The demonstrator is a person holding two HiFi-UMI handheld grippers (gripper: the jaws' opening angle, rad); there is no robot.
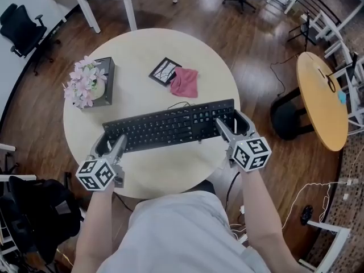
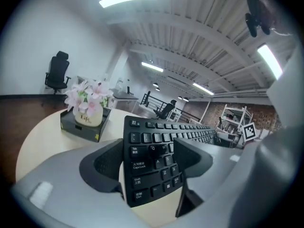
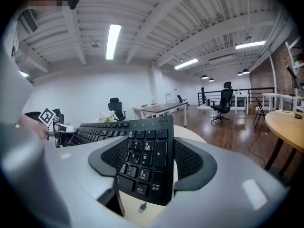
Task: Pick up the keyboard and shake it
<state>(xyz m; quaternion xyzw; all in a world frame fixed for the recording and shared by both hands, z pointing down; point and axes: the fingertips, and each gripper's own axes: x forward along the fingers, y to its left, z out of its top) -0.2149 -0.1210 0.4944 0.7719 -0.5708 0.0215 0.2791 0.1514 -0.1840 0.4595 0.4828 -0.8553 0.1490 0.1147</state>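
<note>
- While both grippers pinch the keyboard [image 1: 170, 125], we treat it as held: the left gripper [image 1: 112, 147] clamps the Tab end, the right gripper [image 1: 229, 124] the number-pad end.
- Its long axis runs straight from one gripper to the other, above the round table [image 1: 142, 56].
- It appears raised clear of the table, though the head view leaves this uncertain.
- We judge the shake must move both ends together.

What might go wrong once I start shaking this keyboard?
1. The left gripper and right gripper each pinch only a short end of the keyboard, so a hard shake might let one end slip.
2. The thin cable looped behind it may snag or drag the pink cloth.
3. The flower box sits near the left end and could get knocked.
</note>
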